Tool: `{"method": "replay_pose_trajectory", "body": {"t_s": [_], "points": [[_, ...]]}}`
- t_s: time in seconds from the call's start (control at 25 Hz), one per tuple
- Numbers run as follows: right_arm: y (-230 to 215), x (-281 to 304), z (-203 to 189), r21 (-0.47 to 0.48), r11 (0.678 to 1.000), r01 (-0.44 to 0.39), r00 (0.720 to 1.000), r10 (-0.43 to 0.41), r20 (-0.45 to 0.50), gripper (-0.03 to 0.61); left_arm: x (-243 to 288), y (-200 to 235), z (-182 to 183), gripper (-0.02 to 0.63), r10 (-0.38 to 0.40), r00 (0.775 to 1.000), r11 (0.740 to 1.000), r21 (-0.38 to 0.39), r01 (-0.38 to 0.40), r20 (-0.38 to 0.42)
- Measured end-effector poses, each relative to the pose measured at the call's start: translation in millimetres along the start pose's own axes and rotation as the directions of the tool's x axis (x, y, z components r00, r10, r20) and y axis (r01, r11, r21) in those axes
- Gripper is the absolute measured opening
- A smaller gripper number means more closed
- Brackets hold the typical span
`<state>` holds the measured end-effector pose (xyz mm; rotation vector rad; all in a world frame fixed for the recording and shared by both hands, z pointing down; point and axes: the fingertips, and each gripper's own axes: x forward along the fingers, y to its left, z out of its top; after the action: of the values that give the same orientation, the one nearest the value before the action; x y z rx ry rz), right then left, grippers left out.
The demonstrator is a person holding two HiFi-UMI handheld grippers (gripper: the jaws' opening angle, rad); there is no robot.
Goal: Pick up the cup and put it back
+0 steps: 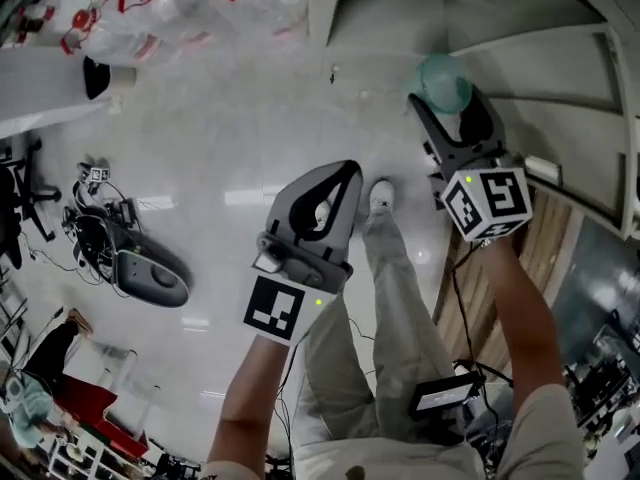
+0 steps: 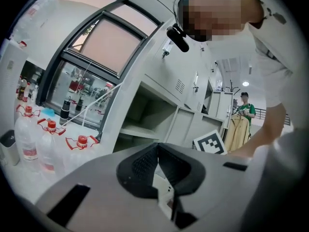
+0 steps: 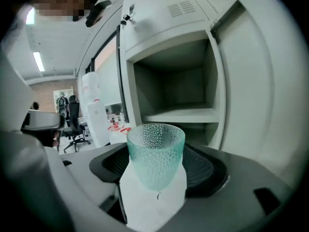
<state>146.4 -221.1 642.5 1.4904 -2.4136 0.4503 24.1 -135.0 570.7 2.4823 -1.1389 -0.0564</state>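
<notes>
Now, right gripper (image 3: 157,170) clamped on the cup (image 3: 155,151), left gripper (image 2: 158,153) closed on nothing; I'd keep the cup upright and ease it level onto the shelf (image 3: 186,115).

This looks like an office or lab workroom, not a home. A bank of grey metal lockers (image 3: 178,13) with vented doors lines the right side, one compartment (image 3: 178,88) standing open, and the pale floor (image 1: 230,118) is glossy enough to mirror the lights. Far to the left are a wheeled office chair (image 3: 75,124), a ceiling strip light (image 3: 38,61) and a large dark-framed window (image 2: 104,42). Packs of water bottles (image 2: 48,149) stand near it (red caps, clear plastic wrap), and electronic gear with tangled cables (image 1: 110,238) lies loose on the floor.
</notes>
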Motion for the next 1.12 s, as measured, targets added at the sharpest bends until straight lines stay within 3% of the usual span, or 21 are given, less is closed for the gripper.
{"method": "replay_pose_trajectory", "body": {"t_s": [0.24,0.4,0.64,0.92,1.12], "points": [[35.8,-87.9,50.5,-0.064,0.986,-0.154,0.988,0.153,-0.011,0.344,-19.5,-45.2,46.2,0.009,-0.051,0.999,0.999,-0.012,0.05,-0.008],[36.8,-134.2,95.6,-0.106,0.973,-0.207,0.977,0.211,0.035,0.344,-18.7,-66.5,72.1,0.009,-0.067,0.998,0.997,0.041,0.066,0.008],[32.4,-219.8,168.1,-0.136,0.975,-0.173,0.979,0.186,0.088,0.344,-43.2,-108.0,135.9,0.009,-0.068,0.997,0.992,0.107,0.064,0.032],[29.5,-307.0,230.6,-0.07,0.985,-0.155,0.973,0.164,0.162,0.344,-66.4,-147.5,212.2,0.009,-0.035,0.993,0.992,0.126,0.021,0.111],[47.4,-352.0,273.4,-0.023,0.988,-0.154,0.962,0.155,0.225,0.344,-89.1,-168.1,247.1,0.008,-0.026,0.993,0.986,0.164,0.006,0.118]]}}
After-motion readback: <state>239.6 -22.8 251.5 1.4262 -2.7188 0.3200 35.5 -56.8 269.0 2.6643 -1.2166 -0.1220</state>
